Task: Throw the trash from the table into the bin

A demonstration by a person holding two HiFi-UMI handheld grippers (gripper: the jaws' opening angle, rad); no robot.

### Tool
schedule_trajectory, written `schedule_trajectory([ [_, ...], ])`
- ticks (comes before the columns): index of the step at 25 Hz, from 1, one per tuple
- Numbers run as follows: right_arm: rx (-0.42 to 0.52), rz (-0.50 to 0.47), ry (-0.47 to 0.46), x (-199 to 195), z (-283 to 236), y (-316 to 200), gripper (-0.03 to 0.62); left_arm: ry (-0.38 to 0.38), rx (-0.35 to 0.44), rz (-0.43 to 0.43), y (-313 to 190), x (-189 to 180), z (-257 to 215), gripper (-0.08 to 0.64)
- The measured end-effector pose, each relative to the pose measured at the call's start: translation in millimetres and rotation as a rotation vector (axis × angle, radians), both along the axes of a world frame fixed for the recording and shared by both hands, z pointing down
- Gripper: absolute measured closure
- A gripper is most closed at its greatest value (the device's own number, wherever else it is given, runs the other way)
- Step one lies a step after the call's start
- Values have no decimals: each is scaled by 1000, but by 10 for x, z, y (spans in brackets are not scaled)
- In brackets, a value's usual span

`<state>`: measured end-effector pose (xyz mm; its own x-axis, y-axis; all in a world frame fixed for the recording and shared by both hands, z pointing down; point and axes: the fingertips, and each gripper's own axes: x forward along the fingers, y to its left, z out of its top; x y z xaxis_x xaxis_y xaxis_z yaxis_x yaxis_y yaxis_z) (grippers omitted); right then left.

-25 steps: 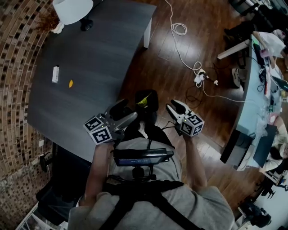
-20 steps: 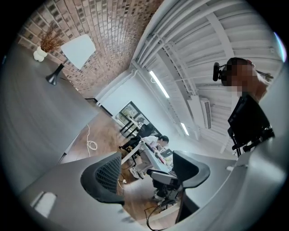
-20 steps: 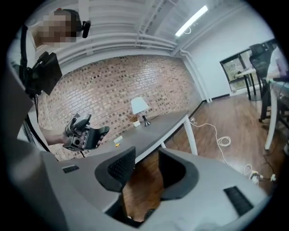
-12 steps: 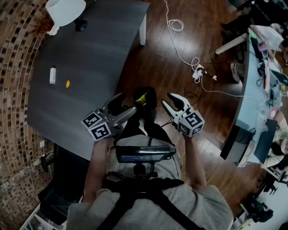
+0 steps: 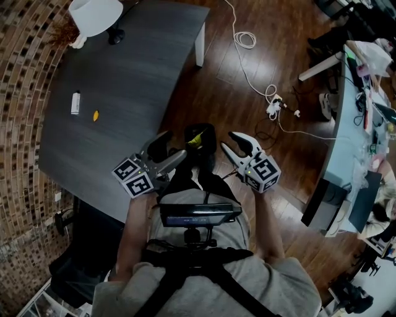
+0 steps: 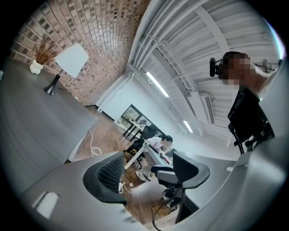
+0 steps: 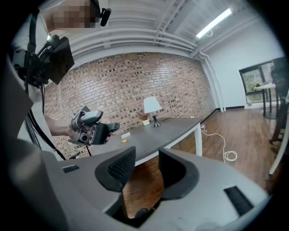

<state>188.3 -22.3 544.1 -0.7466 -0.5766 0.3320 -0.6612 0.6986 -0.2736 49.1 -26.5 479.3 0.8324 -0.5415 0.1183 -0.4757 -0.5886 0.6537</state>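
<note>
On the floor [image 5: 244, 108], black bin [image 5: 210, 131]; head view alone

lamp [image 5: 96, 13]: white shade, upright | cable [image 5: 246, 41]: coiled on wood floor [image 5: 216, 105] (white) | brick wall [image 5: 21, 93]: left

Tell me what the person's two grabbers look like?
The left gripper and right gripper are grey, with two curved black-padded jaws each, and a white cube bearing black square markers at the back. The person wears a grey short-sleeved shirt under black straps.
</note>
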Motion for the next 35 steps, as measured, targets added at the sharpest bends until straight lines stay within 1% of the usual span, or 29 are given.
schedule_trajectory([
  [5, 8, -33, -11, 11, 11, 4, 437, 11, -5, -41, 13, -2, -48, 215],
  [10, -1, -93, -31, 4, 78, -23, 437, 2, 10, -105, 72, -20, -80, 208],
  [12, -9, -135, -21, -112, 104, -59, 437, 17, 11, -141, 106, -131, -102, 201],
  [14, -6, -210, 3, -391, 97, -152, 437, 33, 13, -203, 142, -380, -125, 201],
  [15, 1, -257, 19, -582, 78, -210, 425, 39, 15, -242, 164, -545, -135, 200],
  [16, 12, -308, 40, -795, 55, -272, 393, 46, 19, -285, 187, -725, -143, 201],
  [19, 61, -464, 123, -1492, 23, -488, 386, 82, 32, -422, 255, -1282, -154, 201],
  [22, 121, -609, 253, -2290, 145, -704, 377, 118, 41, -527, 352, -1836, -126, 201],
  [24, 156, -713, 333, -2891, 251, -809, 357, 143, 36, -590, 430, -2198, -65, 201],
  [27, 220, -860, 448, -3751, 367, -991, 234, 188, 28, -700, 514, -2679, 10, 201],
  [29, 306, -938, 516, -4388, 399, -1128, 224, 204, 27, -755, 572, -3053, 47, 201],
  [32, 480, -1027, 655, -5352, 551, -1459, 229, 225, 30, -825, 693, -3625, 137, 201],
  [34, 567, -1086, 749, -5900, 696, -1674, 267, 252, 21, -874, 797, -3884, 238, 201],
  [35, 602, -1124, 795, -6132, 781, -1753, 270, 262, 10, -892, 844, -3962, 300, 201],
])
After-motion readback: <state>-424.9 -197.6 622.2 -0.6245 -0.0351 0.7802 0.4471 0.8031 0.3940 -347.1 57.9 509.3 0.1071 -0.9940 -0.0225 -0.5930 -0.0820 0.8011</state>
